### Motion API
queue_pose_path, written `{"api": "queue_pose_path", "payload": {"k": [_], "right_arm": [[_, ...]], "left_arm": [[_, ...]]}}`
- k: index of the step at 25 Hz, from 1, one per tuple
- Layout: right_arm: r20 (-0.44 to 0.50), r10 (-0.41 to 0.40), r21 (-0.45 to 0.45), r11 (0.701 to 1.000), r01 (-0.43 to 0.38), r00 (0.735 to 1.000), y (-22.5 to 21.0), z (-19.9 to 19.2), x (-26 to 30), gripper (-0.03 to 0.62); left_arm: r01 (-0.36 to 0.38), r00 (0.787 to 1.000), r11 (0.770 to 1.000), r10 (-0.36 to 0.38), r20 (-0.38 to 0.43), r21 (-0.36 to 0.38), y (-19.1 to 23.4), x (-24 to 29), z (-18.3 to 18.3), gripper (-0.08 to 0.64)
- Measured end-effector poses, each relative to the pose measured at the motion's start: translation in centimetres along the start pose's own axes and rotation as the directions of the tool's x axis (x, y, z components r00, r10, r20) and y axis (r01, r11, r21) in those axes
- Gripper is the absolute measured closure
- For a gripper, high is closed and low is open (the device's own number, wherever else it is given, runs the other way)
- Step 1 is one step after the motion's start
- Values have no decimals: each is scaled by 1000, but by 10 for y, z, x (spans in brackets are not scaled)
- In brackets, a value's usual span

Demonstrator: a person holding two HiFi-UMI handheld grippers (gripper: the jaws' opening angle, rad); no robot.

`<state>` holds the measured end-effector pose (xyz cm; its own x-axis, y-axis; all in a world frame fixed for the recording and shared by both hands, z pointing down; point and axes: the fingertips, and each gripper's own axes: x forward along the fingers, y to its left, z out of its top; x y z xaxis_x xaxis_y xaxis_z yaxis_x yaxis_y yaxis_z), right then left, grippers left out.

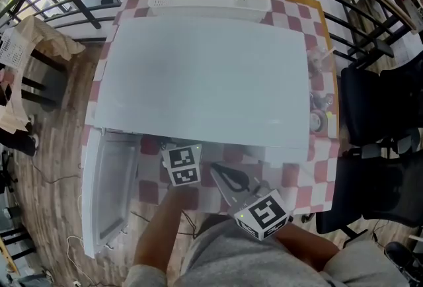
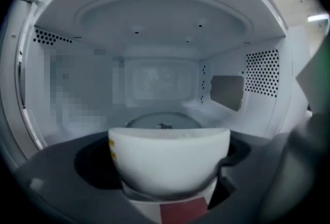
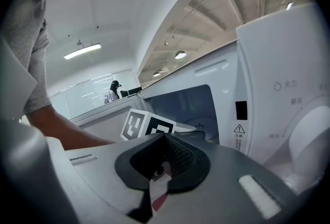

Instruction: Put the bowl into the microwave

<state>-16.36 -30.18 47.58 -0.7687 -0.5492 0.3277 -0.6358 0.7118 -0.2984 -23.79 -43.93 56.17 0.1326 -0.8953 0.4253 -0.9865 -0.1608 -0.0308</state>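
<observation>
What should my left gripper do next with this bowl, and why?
Probably ease the left gripper straight forward. Its fingers grip the bowl in front of the open microwave, and the glass turntable lies further in, beyond the bowl's rim, so the bowl seems short of where it should be set down.

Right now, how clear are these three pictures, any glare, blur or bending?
Head view: the microwave top is washed out to a pale, featureless sheet, and the picture bulges toward its edges. Left gripper view: dim and bluish inside the microwave, the bowl slightly soft, corners vignetted black. Right gripper view: strong fisheye curves the ceiling, with one bright ceiling light.
</observation>
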Motion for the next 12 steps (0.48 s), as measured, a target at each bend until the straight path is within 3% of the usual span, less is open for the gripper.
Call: {"api": "queue_pose_path", "payload": {"k": [9, 12], "right_arm": [[4, -3, 1, 1000, 3, 1000, 1, -1, 1, 592], [4, -3, 3, 1000, 3, 1000, 2, -1, 0, 592]], "left_arm": [[10, 1000, 1000, -10, 13, 2, 1, 8, 4, 25], [0, 1000, 1000, 1, -15, 30, 3, 7, -2, 25]]}}
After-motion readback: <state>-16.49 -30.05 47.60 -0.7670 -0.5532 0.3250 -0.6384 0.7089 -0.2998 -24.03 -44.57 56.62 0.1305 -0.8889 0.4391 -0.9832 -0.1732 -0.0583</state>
